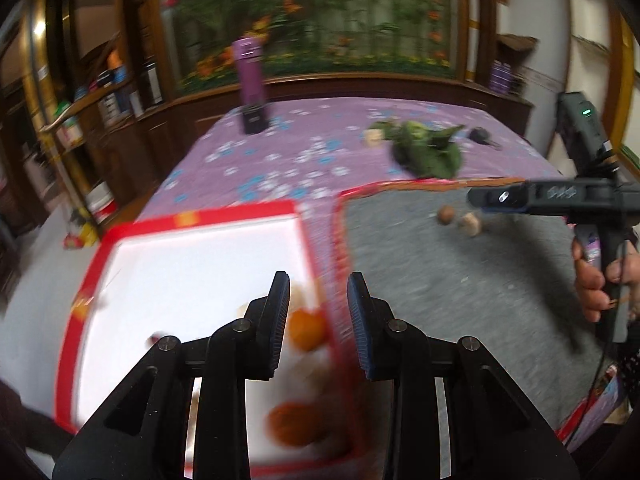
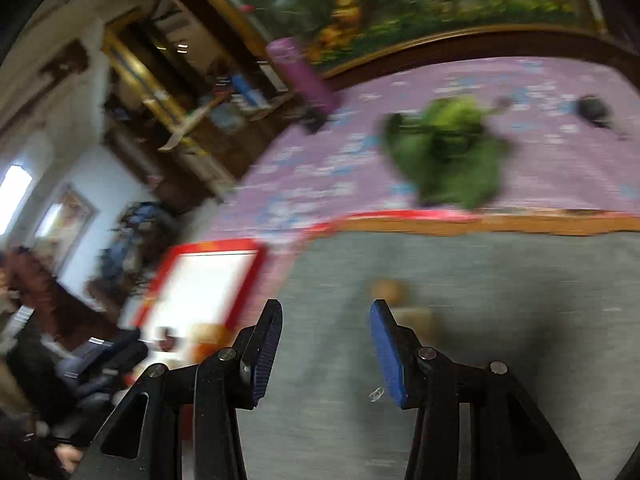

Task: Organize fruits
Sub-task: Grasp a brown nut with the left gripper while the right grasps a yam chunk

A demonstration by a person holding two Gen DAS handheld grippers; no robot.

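Note:
A red-rimmed white tray (image 1: 120, 240) holds an orange fruit (image 1: 306, 330), a darker orange one (image 1: 292, 424) and pale blurred pieces. My left gripper (image 1: 318, 320) is open and empty over the tray's right edge, above the orange fruit. Beside it lies a grey mat (image 1: 460, 280) with a small brown fruit (image 1: 445, 215) and a pale piece (image 1: 472, 224). My right gripper (image 2: 326, 352) is open and empty above the mat (image 2: 480, 320), near a blurred brown fruit (image 2: 388, 290). It also shows in the left wrist view (image 1: 500, 198). The tray shows at left (image 2: 256, 280).
A purple flowered cloth (image 1: 300, 152) covers the table. Leafy greens (image 1: 428, 148) (image 2: 452, 152), a purple bottle on a black base (image 1: 250, 80) (image 2: 304, 76) and a small dark object (image 1: 480, 136) (image 2: 596, 110) sit at the back. Wooden shelves stand left.

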